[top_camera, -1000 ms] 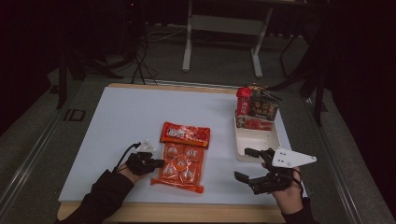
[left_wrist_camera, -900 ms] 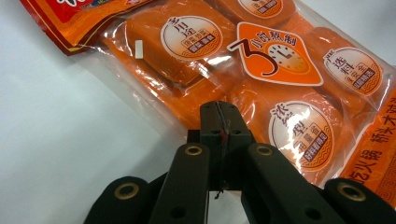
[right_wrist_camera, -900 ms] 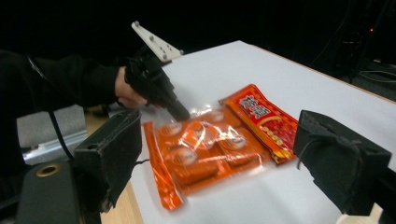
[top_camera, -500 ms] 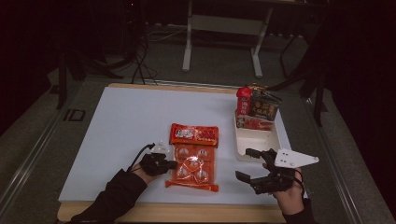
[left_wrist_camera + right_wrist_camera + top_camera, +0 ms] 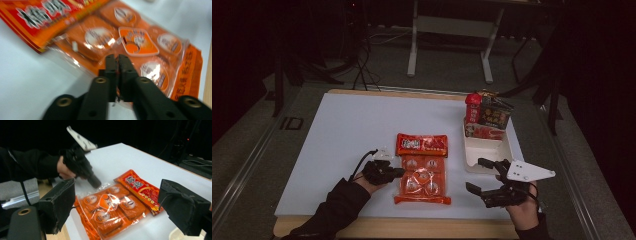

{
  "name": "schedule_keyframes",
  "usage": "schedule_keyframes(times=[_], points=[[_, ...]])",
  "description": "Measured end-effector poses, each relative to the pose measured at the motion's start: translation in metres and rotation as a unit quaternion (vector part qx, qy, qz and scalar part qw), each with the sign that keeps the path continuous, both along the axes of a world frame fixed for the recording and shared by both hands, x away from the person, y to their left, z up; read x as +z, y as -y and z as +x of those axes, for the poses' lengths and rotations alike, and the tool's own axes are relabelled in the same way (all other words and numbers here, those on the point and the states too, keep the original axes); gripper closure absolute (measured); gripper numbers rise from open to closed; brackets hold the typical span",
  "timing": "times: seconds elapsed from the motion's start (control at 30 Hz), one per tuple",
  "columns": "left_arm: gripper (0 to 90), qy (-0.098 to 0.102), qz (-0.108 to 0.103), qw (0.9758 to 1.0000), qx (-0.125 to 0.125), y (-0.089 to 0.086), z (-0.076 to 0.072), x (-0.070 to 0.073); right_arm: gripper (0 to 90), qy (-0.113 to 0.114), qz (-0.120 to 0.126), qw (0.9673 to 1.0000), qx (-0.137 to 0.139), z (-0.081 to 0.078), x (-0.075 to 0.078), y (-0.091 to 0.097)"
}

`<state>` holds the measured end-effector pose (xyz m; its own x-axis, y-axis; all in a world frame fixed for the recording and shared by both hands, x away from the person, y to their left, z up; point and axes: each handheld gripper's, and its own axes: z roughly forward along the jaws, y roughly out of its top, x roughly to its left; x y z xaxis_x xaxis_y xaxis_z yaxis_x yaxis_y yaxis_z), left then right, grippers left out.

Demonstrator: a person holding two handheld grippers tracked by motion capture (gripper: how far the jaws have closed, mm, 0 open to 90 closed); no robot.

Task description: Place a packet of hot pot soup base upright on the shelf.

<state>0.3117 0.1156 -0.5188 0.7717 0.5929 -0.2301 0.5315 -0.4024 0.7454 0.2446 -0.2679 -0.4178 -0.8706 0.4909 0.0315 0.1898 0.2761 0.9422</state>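
Jaws of the left gripper (image 5: 117, 61) pinch the near-left edge of the snack bag (image 5: 422, 169), having just eased slightly, apparently to drag it rightward toward the white tray (image 5: 488, 150). The right gripper (image 5: 484, 176), jaws spread, waits near the tray.

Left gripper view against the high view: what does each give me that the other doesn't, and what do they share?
Left gripper view: the left gripper with its black jaws almost together on the clear edge of the orange snack packet, having just been opening slightly, plus the print on the wrapped pieces inside. High view: the right gripper, jaws open and empty, beside the white tray with upright packs at its far end. Shared: the packet lying flat on the white table.
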Motion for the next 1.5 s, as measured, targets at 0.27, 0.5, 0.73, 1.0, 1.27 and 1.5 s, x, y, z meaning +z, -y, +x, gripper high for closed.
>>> schedule_keyframes(times=[0.27,0.5,0.73,1.0,1.27,1.5], points=[[72.5,0.016,-0.043,0.9987,0.02,-0.016,0.011,0.018,12.3,-0.012,0.022,0.9996,-0.007,0.003,-0.001,0.003],[53.4,0.009,-0.05,0.9977,0.045,-0.026,0.03,0.02,10.3,0.0,0.022,0.9996,-0.015,0.002,0.0,0.003],[42.4,0.01,-0.024,0.9972,0.069,-0.028,0.045,0.016,10.3,0.004,0.005,0.9999,-0.016,0.001,-0.001,-0.001],[37.4,0.001,-0.017,0.9952,0.097,-0.031,0.067,0.004,10.4,0.002,-0.005,0.9999,-0.016,0.0,-0.002,-0.003],[32.1,-0.018,-0.003,0.9932,0.115,-0.032,0.092,-0.007,10.5,0.004,-0.017,0.9997,-0.018,0.0,-0.004,-0.006],[31.1,-0.036,-0.003,0.9925,0.117,-0.027,0.102,-0.019,10.5,0.004,-0.019,0.9997,-0.017,-0.001,-0.006,-0.007]])
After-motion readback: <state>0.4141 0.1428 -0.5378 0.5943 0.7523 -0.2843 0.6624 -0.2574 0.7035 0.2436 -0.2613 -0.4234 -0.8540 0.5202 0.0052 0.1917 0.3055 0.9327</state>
